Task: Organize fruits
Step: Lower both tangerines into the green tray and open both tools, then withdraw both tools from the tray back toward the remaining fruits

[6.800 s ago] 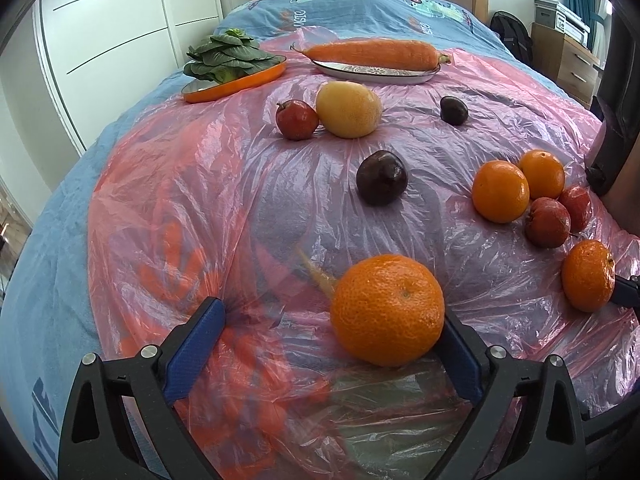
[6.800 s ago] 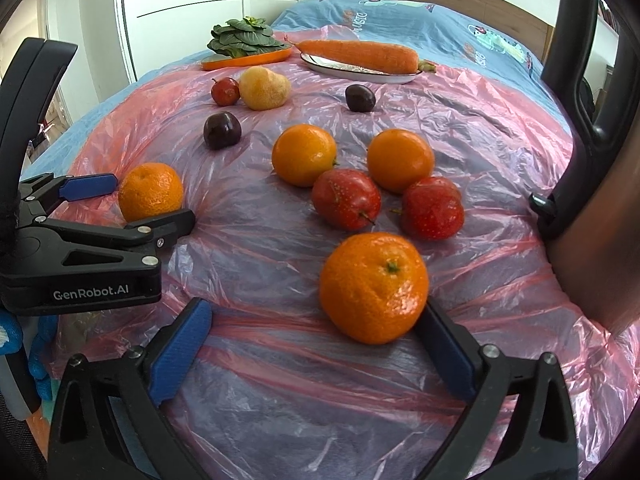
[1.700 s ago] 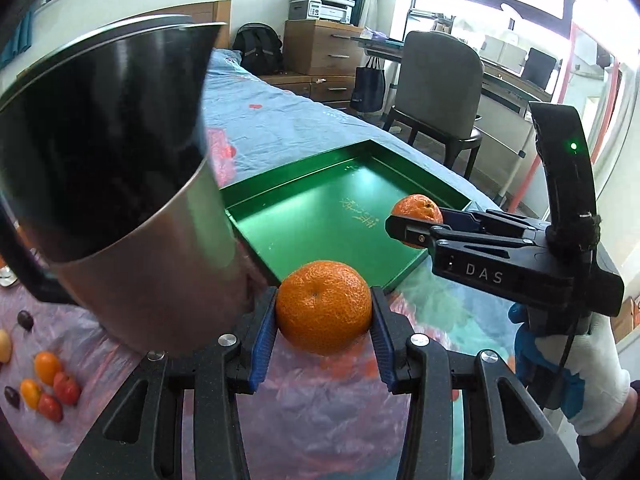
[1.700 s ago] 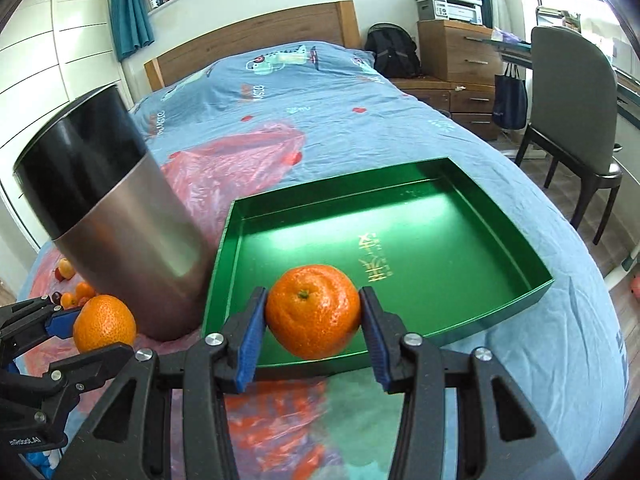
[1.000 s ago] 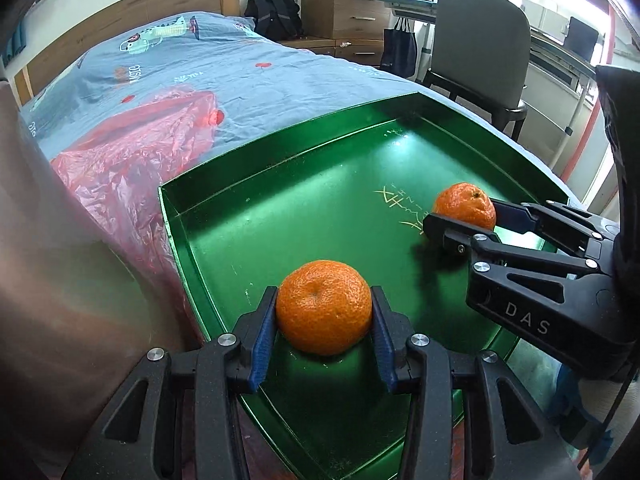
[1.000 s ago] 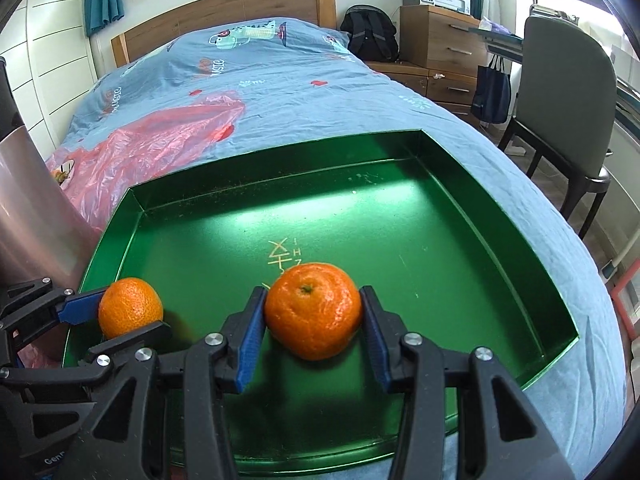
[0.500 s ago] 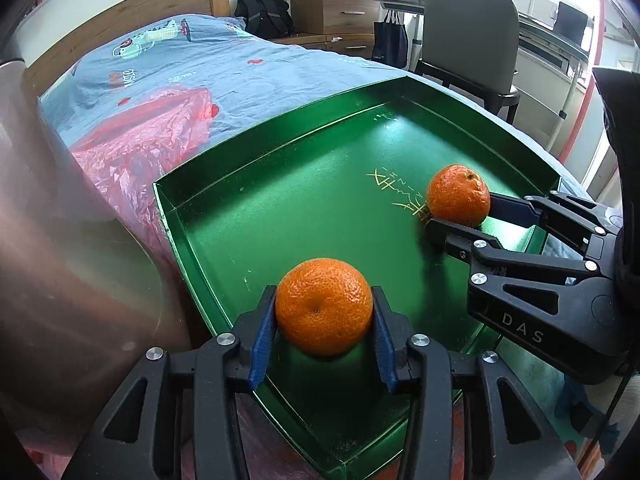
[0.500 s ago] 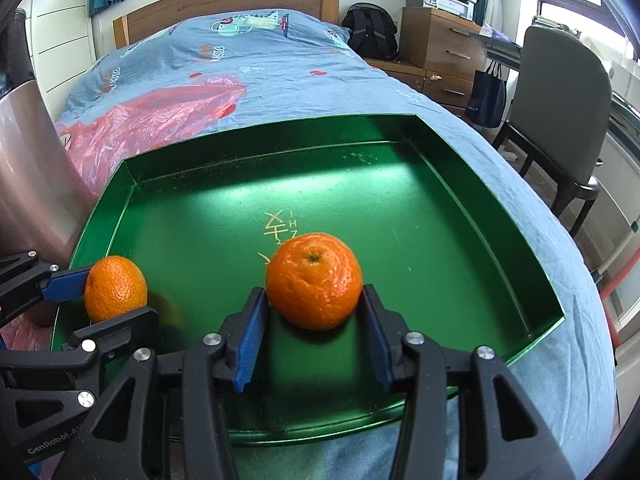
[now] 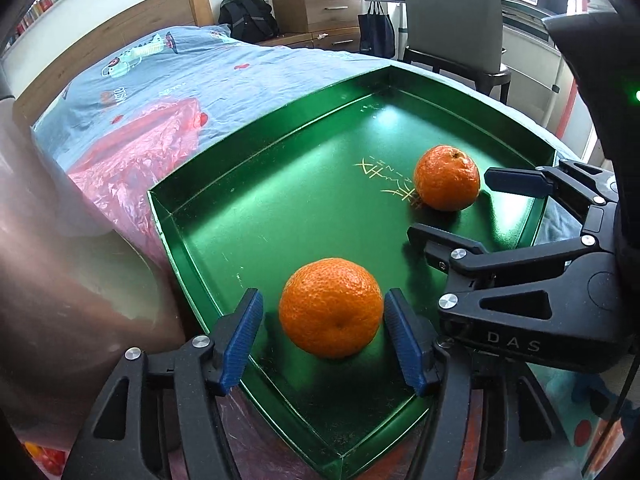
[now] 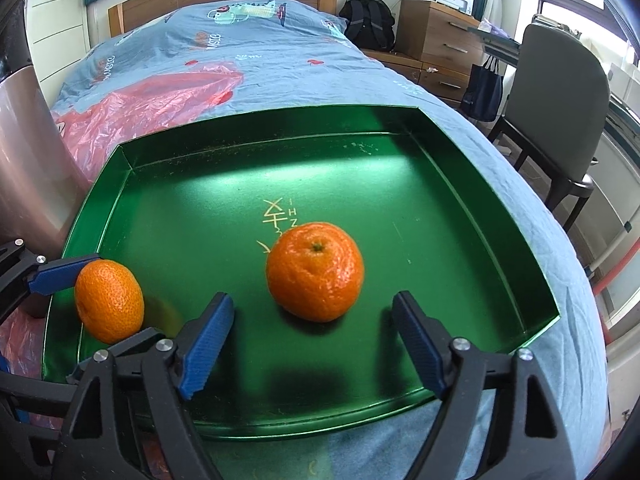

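Observation:
A green tray (image 9: 256, 184) lies on the bed; it also shows in the right wrist view (image 10: 460, 184). Two oranges rest on its floor. In the left wrist view, one orange (image 9: 330, 307) sits between the open fingers of my left gripper (image 9: 323, 320), with gaps on both sides. The other orange (image 9: 447, 178) lies ahead of my right gripper (image 9: 452, 204). In the right wrist view, my right gripper (image 10: 313, 316) is open wide behind its orange (image 10: 315, 271). The first orange (image 10: 109, 306) sits at the left, between the left gripper's fingers (image 10: 60, 270).
A tall metal cup (image 9: 60, 264) stands close to the tray's left side, also seen in the right wrist view (image 10: 28, 152). Pink plastic sheet (image 10: 160, 100) covers the blue bedding behind. A grey chair (image 10: 560, 92), dresser and backpack stand beyond the bed's right edge.
Both grippers have opened and let go of their oranges, which now rest on the tray floor. The right gripper has drawn back a little from its orange.

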{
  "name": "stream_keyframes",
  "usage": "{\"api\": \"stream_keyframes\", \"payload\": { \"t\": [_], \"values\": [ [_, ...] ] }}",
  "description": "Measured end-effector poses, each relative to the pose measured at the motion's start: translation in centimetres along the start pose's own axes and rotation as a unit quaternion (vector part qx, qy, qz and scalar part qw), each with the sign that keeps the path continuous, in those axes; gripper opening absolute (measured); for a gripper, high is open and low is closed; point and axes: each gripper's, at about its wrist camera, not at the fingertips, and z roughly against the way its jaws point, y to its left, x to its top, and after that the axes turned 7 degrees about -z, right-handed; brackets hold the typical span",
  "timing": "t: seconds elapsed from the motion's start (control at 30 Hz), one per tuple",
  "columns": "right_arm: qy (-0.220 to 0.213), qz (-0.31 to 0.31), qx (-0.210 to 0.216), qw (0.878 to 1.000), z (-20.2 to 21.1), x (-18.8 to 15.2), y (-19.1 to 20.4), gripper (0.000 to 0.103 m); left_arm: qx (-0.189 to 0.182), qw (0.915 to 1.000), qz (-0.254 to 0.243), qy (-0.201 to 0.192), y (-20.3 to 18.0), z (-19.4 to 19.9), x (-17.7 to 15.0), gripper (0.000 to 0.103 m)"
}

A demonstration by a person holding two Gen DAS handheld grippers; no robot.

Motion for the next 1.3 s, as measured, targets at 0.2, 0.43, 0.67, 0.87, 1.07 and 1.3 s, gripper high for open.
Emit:
{"api": "stream_keyframes", "payload": {
  "t": [0.2,0.43,0.67,0.87,1.07,1.3],
  "values": [
    [-0.046,-0.010,-0.026,0.999,4.3,0.6,-1.0,0.103,0.011,0.9995,-0.009,-0.027,-0.2,2.9,0.5,0.074],
    [-0.075,-0.040,-0.028,0.996,10.6,0.4,-1.8,0.103,-0.002,0.9976,-0.026,-0.064,-1.0,9.1,0.4,0.074],
    [-0.071,-0.073,0.000,0.995,15.9,-2.1,-0.6,0.103,-0.007,0.9957,-0.022,-0.090,-0.2,16.2,-3.2,0.090],
    [-0.088,-0.055,0.029,0.994,19.8,-4.4,4.1,0.103,0.014,0.9956,0.001,-0.093,2.3,20.7,-8.4,0.090],
    [-0.093,-0.008,0.094,0.991,21.5,-5.7,11.8,0.103,0.065,0.9939,0.046,-0.076,7.4,22.4,-14.2,0.090],
    [-0.071,0.056,0.150,0.985,19.5,-7.0,21.3,0.103,0.109,0.9836,0.134,-0.052,15.4,22.0,-20.4,0.089]
  ]
}}
